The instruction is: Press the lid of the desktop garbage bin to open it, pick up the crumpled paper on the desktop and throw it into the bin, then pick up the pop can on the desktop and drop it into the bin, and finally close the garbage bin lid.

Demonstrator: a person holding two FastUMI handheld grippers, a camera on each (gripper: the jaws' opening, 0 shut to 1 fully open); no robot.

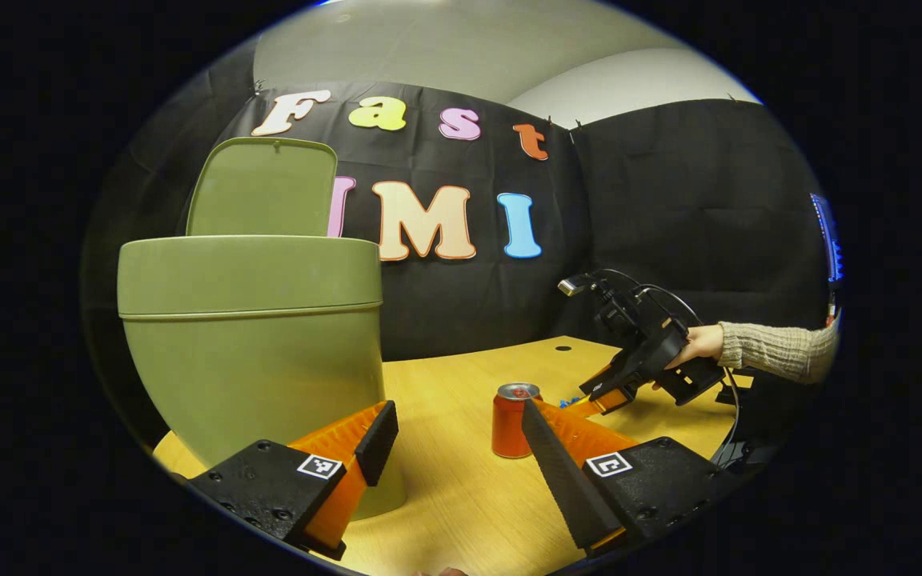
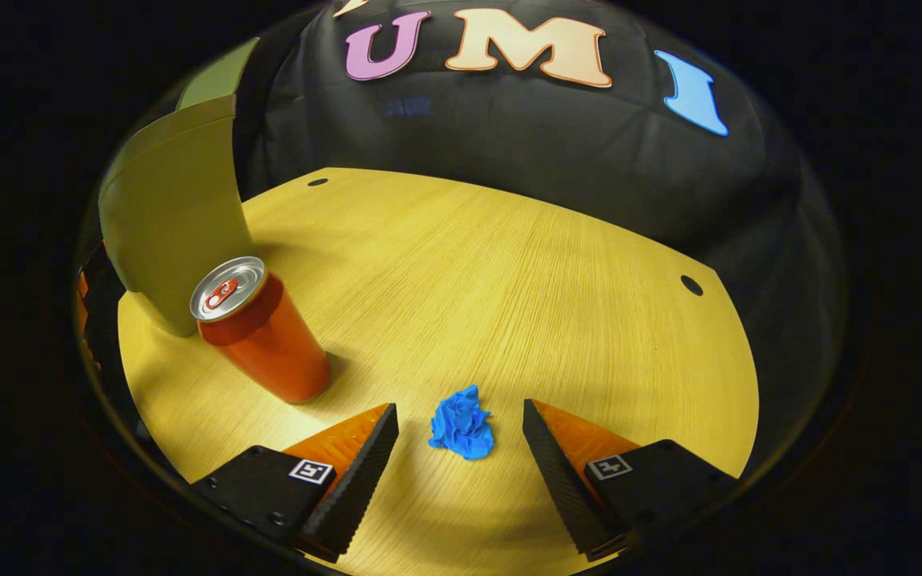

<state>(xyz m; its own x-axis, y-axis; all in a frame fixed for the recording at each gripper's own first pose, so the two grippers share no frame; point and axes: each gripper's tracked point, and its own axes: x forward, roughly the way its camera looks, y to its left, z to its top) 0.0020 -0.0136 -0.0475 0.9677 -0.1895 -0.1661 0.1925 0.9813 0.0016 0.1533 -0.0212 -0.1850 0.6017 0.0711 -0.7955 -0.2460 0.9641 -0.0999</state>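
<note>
Wooden desk (image 2: 509, 264) is seen with the bin (image 1: 253, 344) lid (image 1: 265, 188) flipped up. Crumpled paper (image 2: 462, 426) is framed between the spread fingers of the right gripper (image 2: 461, 436), can (image 2: 261, 332) at 10 o'clock (upright). Left gripper (image 1: 457, 432) is held apart too.

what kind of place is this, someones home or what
Probably a staged recording booth, not a home: black cloth wall behind a bare wooden desktop, with just a green bin, a pop can and crumpled paper laid out.
</note>
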